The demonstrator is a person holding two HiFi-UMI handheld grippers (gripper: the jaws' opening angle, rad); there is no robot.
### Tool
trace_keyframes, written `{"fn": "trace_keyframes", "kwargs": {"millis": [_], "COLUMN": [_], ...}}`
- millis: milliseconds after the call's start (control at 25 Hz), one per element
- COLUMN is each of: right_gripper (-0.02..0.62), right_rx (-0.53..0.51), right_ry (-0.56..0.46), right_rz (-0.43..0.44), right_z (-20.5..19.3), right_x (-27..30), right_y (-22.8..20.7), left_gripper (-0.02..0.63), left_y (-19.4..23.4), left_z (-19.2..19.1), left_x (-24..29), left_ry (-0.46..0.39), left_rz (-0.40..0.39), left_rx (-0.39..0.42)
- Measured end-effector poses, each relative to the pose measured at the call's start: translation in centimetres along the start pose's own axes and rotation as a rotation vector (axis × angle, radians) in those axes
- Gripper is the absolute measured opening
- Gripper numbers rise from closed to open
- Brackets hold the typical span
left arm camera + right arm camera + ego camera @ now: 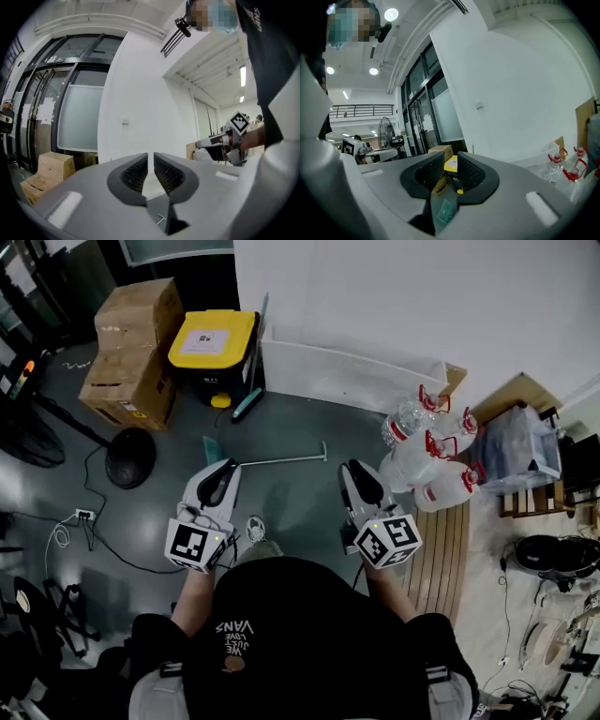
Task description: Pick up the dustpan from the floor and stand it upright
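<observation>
With left gripper (pixel 222 469) and right gripper (pixel 357 468) both pinched shut and empty, risks shoving the thin-handled dustpan (pixel 277 462) away unless opened first.

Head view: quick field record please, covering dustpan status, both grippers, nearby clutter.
dustpan: lying flat on the floor, handle pointing toward the water jugs, not yet picked up
left gripper: tongs shut, empty
right gripper: tongs shut, empty
position: dustpan just ahead of both grippers
clutter: cardboard boxes, yellow-lidded bin
</observation>
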State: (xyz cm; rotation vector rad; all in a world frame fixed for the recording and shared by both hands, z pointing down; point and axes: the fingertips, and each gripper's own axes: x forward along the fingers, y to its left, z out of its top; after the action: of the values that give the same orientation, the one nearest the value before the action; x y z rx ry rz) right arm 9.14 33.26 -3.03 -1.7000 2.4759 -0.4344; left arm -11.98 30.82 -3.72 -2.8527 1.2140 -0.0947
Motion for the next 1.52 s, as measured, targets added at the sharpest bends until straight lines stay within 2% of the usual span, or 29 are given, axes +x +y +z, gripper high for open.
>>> {"fn": "trace_keyframes", "kwargs": {"millis": [240,400,600,760,960,1200,1360,1520], "right_gripper": [0.114,0.129,0.129,0.129,0.129,0.129,0.129,0.129], "right_rx": [0.006,0.024,0.058,0.093,0.112,0.087,0.092,0.104], "right_ry": [-0.009,0.0,0.019,0.061,0.128,0.225,0.302,0.391], "right_rz": [-0.079,-0.136,-0.211,-0.229,-0.225,-0.229,-0.239,-0.263], "right_z": [0.0,-0.2,-1.2,-2.2,-3.4,-4.8,-7.3,-12.5], "right_x": [7.2,11.0,13.5,15.1,17.4,21.0,23.4,25.4], "right_y": [-0.8,-1.8,-3.6,-6.5,-11.3,-18.9,-24.3,-29.9], "left_gripper": [0.055,0.09,0.143,0.169,0.169,0.172,0.172,0.172], "left_y": [7.3,10.7,13.1,14.3,14.3,13.9,13.4,12.7], "left_z": [-1.4,-2.0,-4.0,-6.4,-8.5,-10.8,-14.7,-20.4], "left_x": [3.9,6.7,8.7,10.5,13.2,18.9,22.8,26.2], "left_ry": [0.038,0.047,0.116,0.121,0.139,0.199,0.266,0.353], "left_rz": [-0.049,-0.104,-0.151,-0.151,-0.138,-0.078,-0.058,-0.076], "left_rx": [-0.011,-0.018,-0.049,-0.032,-0.031,-0.063,-0.093,-0.106]}}
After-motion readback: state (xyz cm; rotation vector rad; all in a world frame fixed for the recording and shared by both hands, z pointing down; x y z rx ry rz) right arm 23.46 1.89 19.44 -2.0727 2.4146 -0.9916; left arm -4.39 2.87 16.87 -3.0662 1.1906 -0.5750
